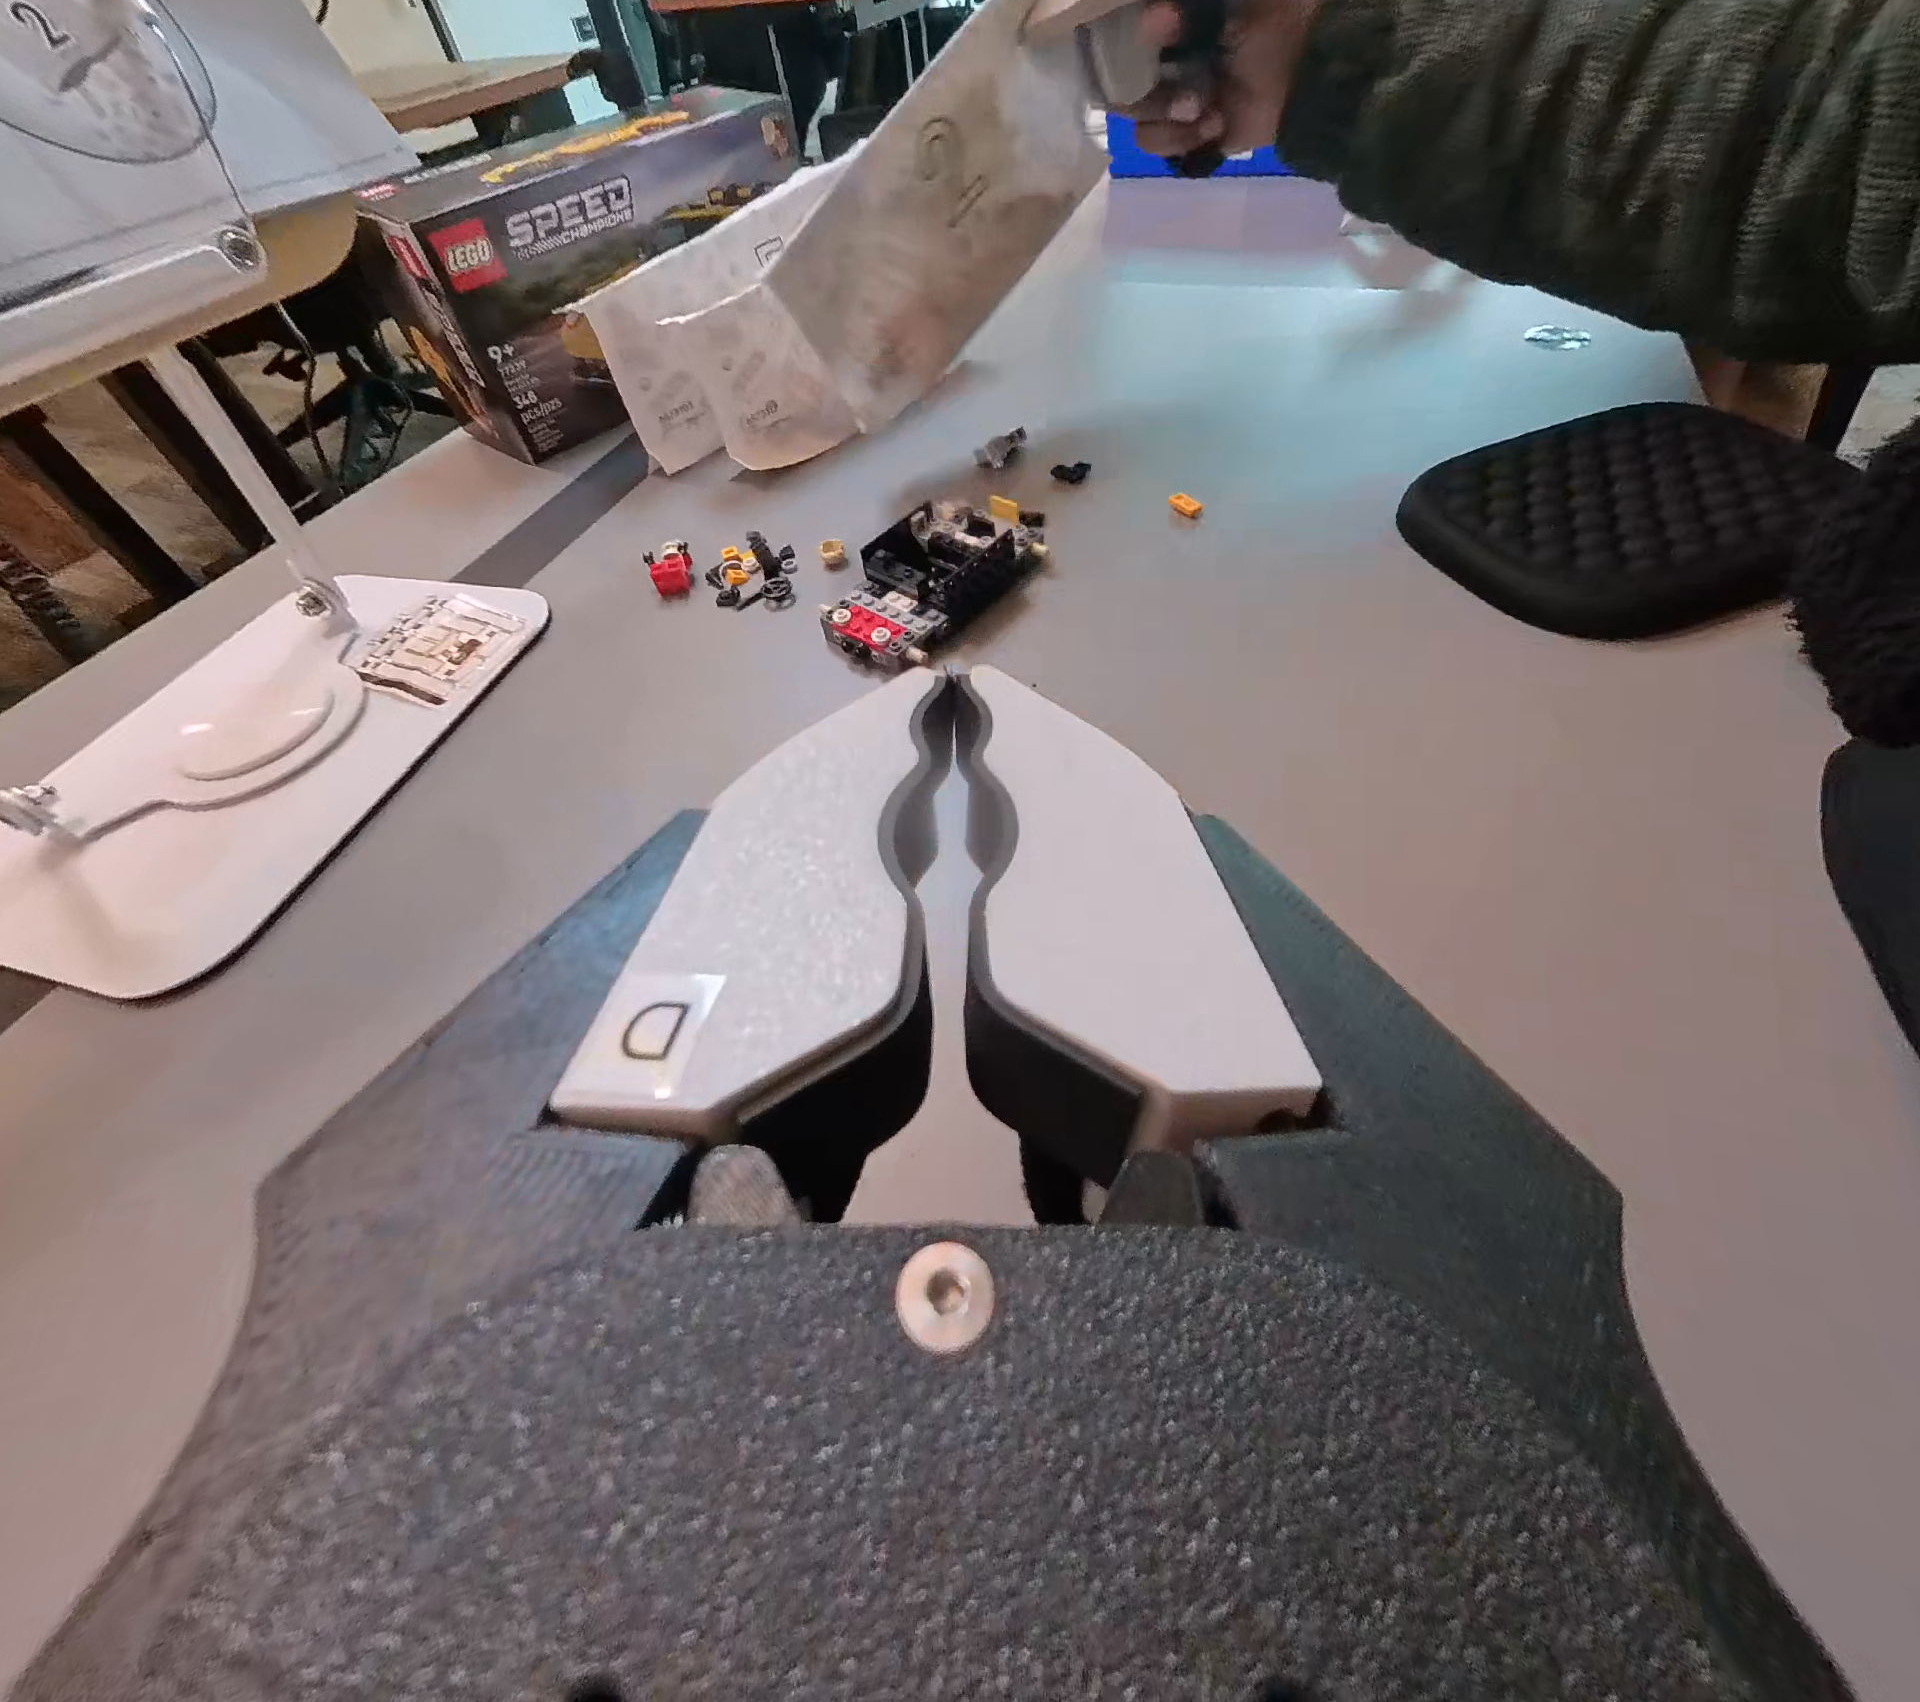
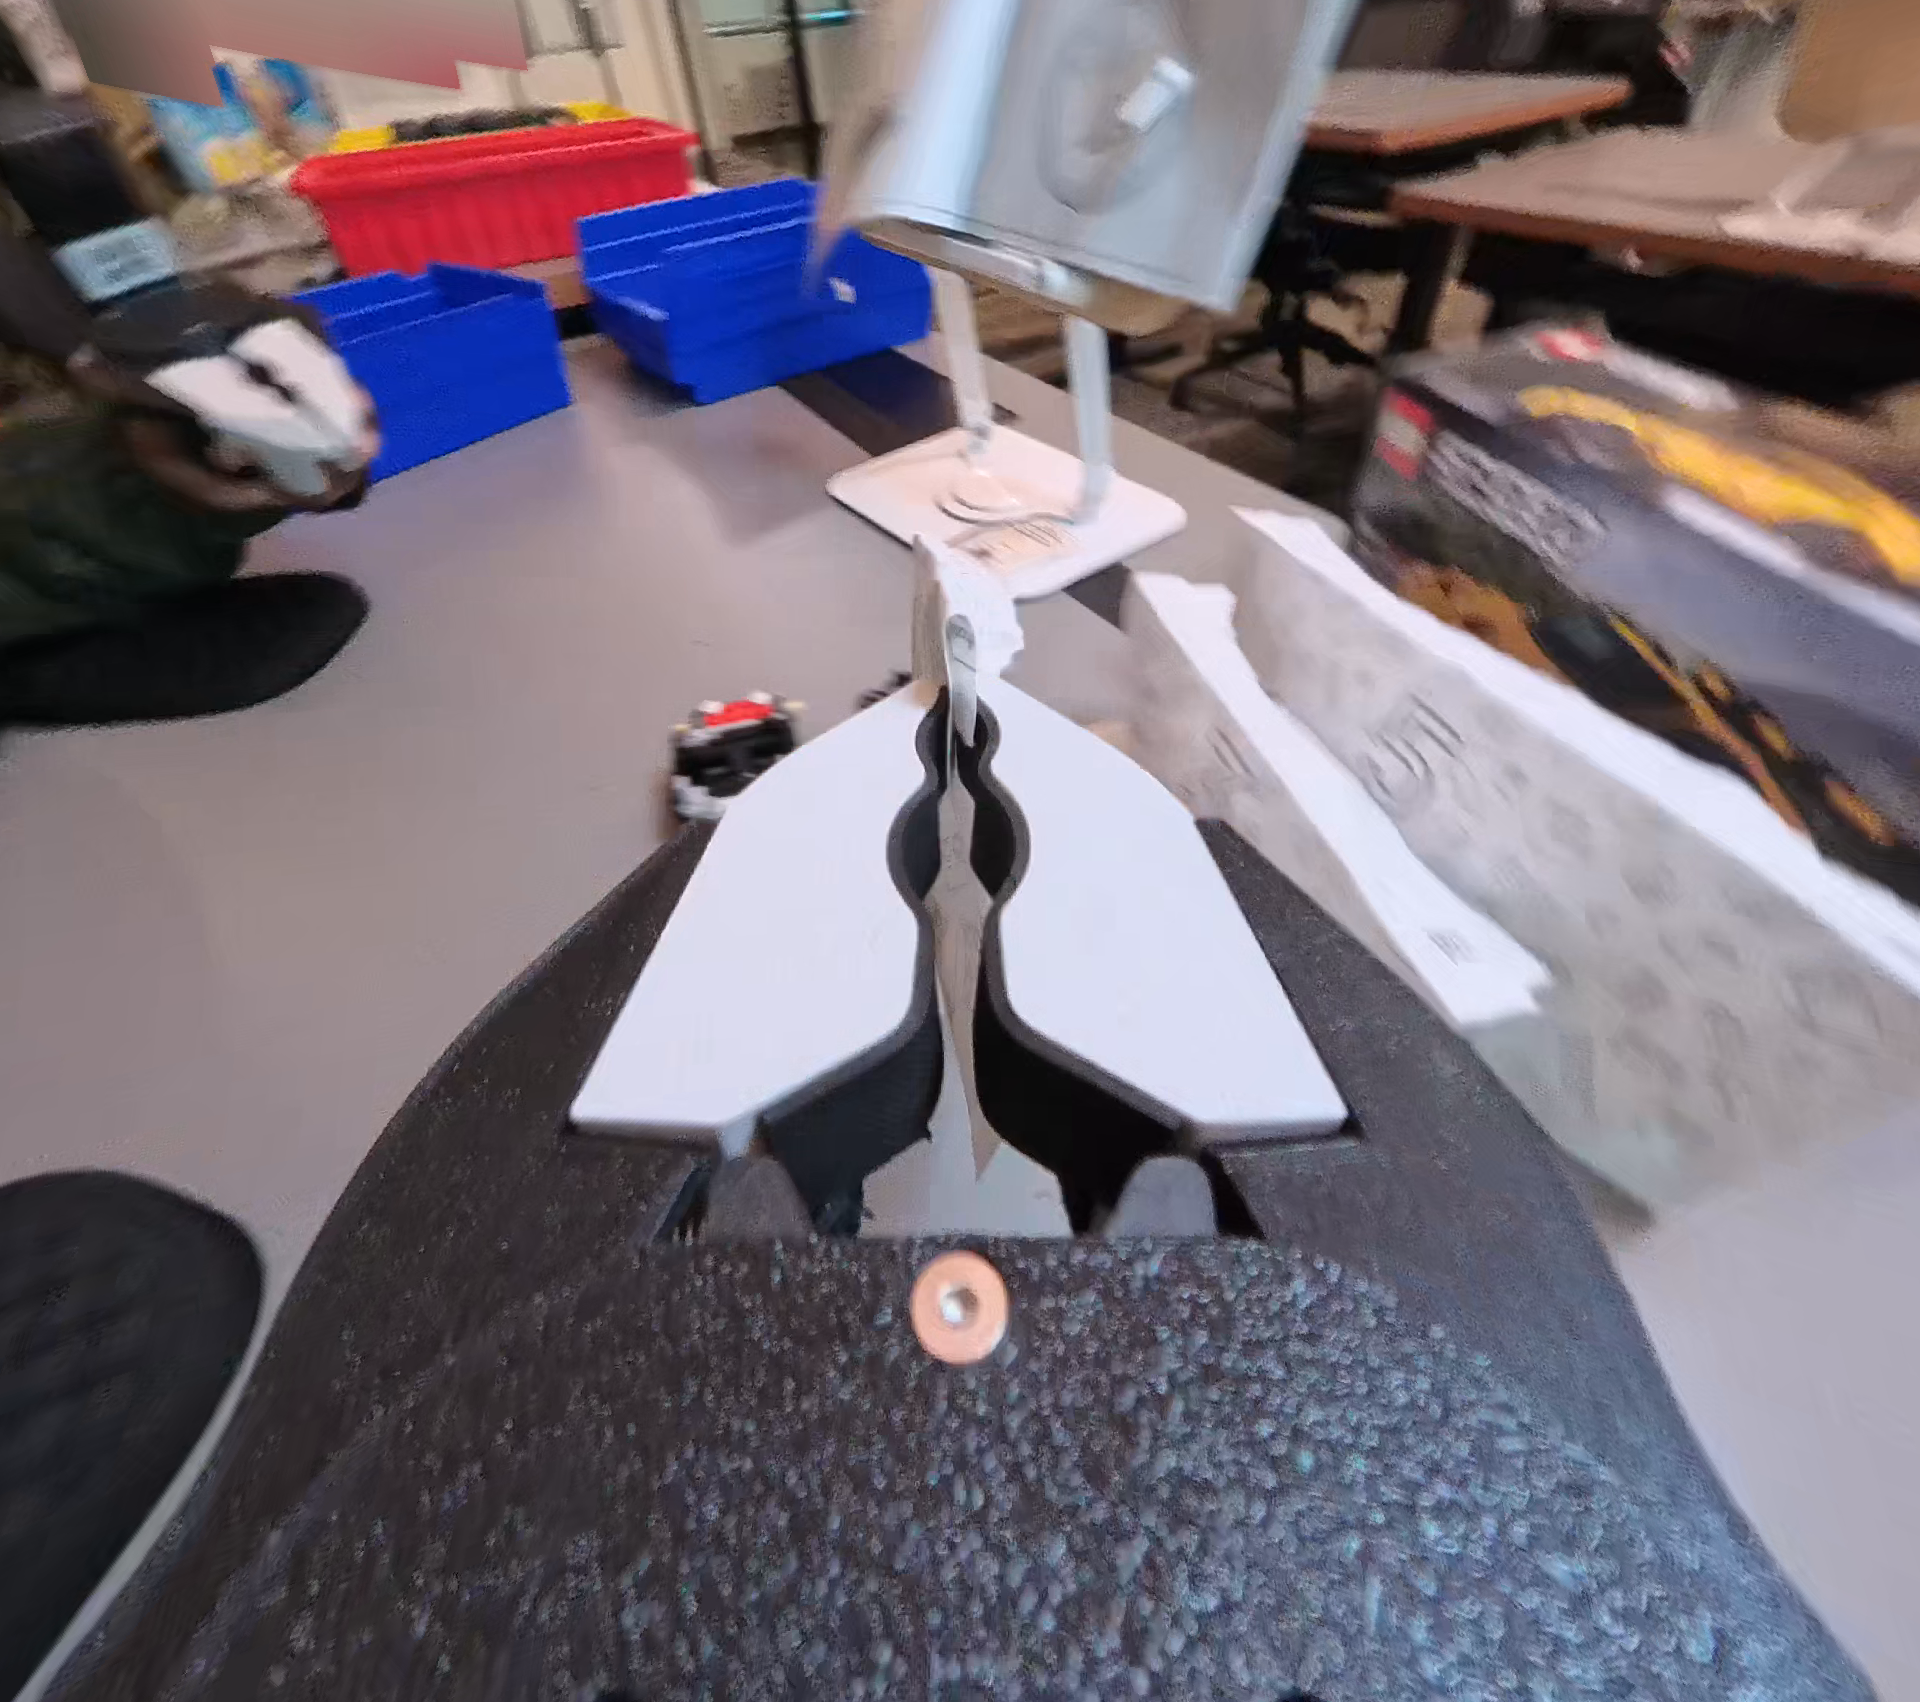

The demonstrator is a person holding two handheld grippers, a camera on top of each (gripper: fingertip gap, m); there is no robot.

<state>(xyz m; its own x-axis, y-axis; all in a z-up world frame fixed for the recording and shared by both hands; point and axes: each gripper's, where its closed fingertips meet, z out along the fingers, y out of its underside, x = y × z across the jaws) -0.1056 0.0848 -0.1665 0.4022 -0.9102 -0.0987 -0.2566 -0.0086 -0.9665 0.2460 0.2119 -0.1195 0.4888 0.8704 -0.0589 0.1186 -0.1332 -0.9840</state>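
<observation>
The right gripper is clamped on the top edge of a white paper bag, lifted off the desk toward its far edge, beside more paper bags and the printed box. The left gripper has its fingers closed together with nothing visible between them, just short of the part-built brick car. Loose bricks lie scattered mid-desk. Judging by this, the car is only partly assembled and the lifted bag looks unopened.
</observation>
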